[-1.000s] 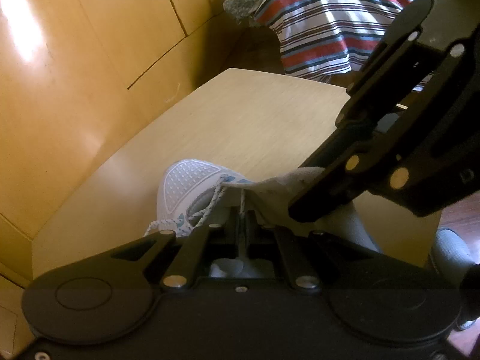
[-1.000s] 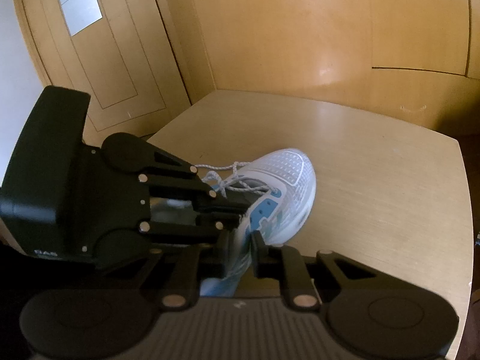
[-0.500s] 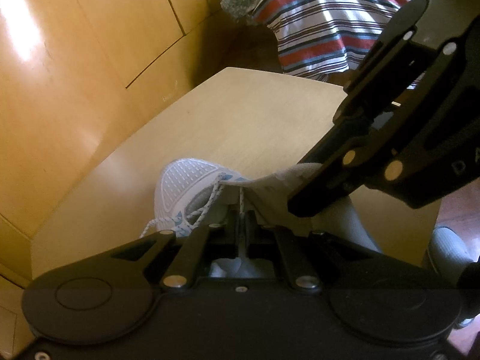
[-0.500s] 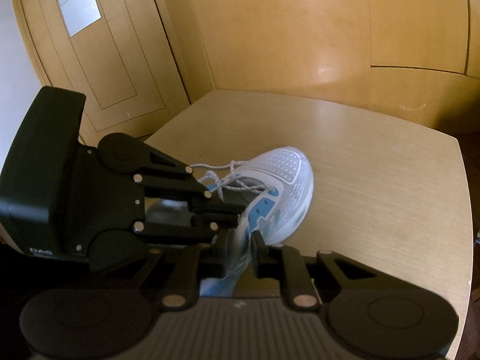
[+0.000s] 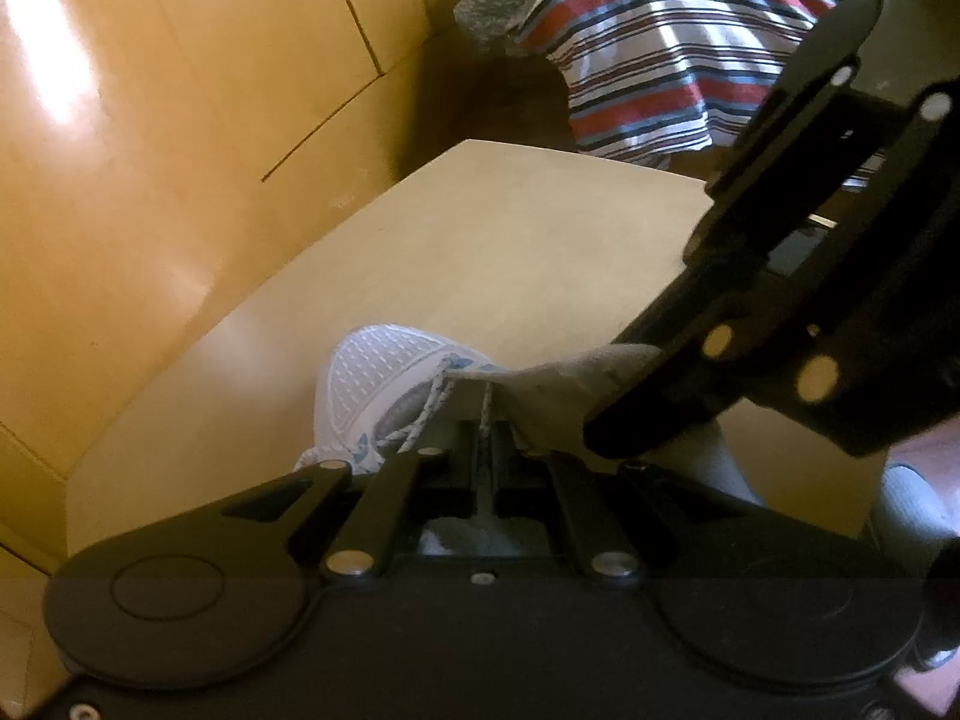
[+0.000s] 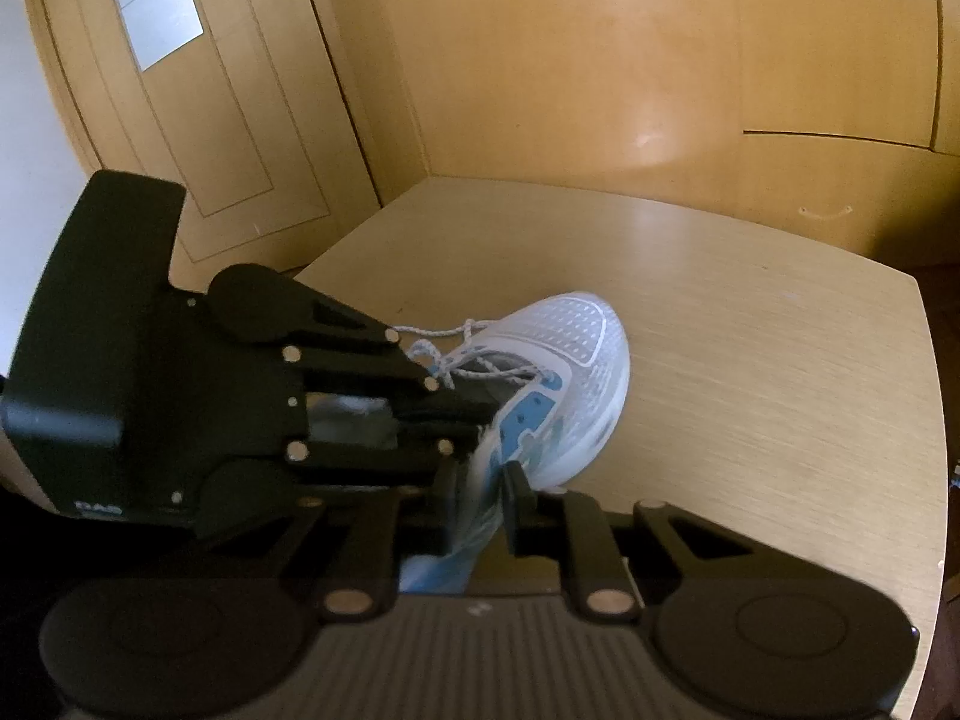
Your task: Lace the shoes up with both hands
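While the shoe (image 6: 564, 384) lies on the table (image 6: 750, 360) with its toe pointing away towards the wood wall (image 6: 570, 60), both grippers work at its laced part from the near side. Furthest left in the right wrist view stands a door (image 6: 198, 120). Next comes the left gripper (image 6: 480, 420), reaching in from the left; its jaws are pressed together on a strand of the speckled lace (image 5: 486, 414), which shows between them in the left wrist view. Loose lace (image 6: 456, 330) crosses over the shoe just above it. To its right, the right gripper (image 6: 483, 480) pinches the shoe's blue-and-white side flap by the eyelets, with the jaws a little apart around the fabric. In the left wrist view that gripper (image 5: 606, 438) comes in from the right and pulls the grey flap (image 5: 558, 384) up off the shoe (image 5: 372, 384). Beyond the table's (image 5: 510, 240) far edge lies a striped cloth (image 5: 672, 48).
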Motion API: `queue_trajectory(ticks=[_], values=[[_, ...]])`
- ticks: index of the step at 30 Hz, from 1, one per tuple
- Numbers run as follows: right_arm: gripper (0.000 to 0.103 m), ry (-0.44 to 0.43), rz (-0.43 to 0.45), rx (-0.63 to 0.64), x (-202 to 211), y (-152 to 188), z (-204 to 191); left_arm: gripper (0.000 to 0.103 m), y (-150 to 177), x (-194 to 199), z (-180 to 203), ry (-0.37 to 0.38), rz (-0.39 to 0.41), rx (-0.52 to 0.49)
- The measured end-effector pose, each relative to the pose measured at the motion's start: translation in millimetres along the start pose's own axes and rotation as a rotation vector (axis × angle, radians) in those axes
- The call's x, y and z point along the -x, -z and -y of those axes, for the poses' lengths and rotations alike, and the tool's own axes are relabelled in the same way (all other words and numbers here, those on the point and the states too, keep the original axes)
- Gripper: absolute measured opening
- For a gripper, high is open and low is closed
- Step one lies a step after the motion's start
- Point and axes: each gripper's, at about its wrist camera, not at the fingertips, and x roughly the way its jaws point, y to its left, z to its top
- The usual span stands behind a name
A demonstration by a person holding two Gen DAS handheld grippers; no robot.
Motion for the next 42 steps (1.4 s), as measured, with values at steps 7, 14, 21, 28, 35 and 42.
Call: queue_trajectory(ticks=[7,14,21,28,35,42], values=[[0.015,0.001,0.000,-0.004,-0.2,0.3,1.8,0.001,-2.7,4.1,-2.2,-0.014,0.019,0.012],[0.016,-0.005,0.000,-0.011,-0.9,-0.2,1.7,0.001,-4.4,2.9,3.8,0.026,-0.016,-0.015],[0.016,-0.001,0.001,-0.024,-0.8,0.1,7.7,0.001,-1.1,4.2,-3.0,0.019,-0.038,0.049],[0.016,-0.001,-0.002,-0.022,-0.6,0.0,12.4,0.001,0.4,5.8,-1.4,0.021,-0.038,0.034],[0.016,-0.003,-0.004,-0.018,-0.4,0.9,14.5,0.001,-1.0,4.7,0.3,0.025,-0.039,0.021],[0.016,-0.002,-0.006,-0.012,-0.1,1.2,13.0,0.001,-1.9,4.3,1.3,0.021,-0.037,0.020]])
